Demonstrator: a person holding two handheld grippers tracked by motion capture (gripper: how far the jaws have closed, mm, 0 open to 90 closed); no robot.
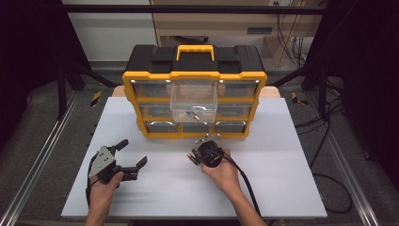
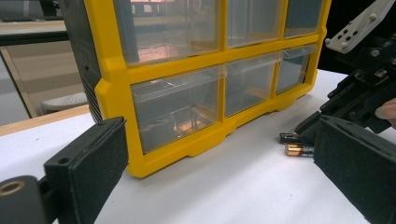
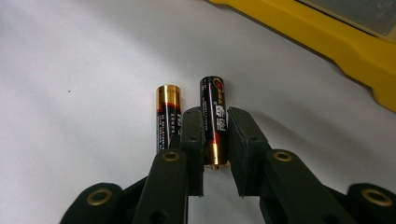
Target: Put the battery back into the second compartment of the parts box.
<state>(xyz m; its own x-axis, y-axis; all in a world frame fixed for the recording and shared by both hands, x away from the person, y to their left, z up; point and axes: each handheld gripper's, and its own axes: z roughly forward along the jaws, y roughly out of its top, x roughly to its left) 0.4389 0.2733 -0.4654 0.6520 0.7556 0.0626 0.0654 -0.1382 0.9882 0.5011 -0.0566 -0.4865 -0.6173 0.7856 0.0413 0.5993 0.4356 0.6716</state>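
Open white table (image 1: 179,188) between and in front of both hands, free for passing. Blocked at the far side by the yellow organizer (image 1: 194,96), with one clear drawer (image 1: 193,101) pulled out and jutting over the table toward the right gripper (image 1: 194,157). Narrow strip of bare table between organizer foot and that gripper. Two batteries (image 3: 191,119) lying side by side there, one between the nearly closed jaws, the other just beside the outer face of one jaw. Wide gap between the left gripper (image 1: 133,154) jaws, nothing inside.
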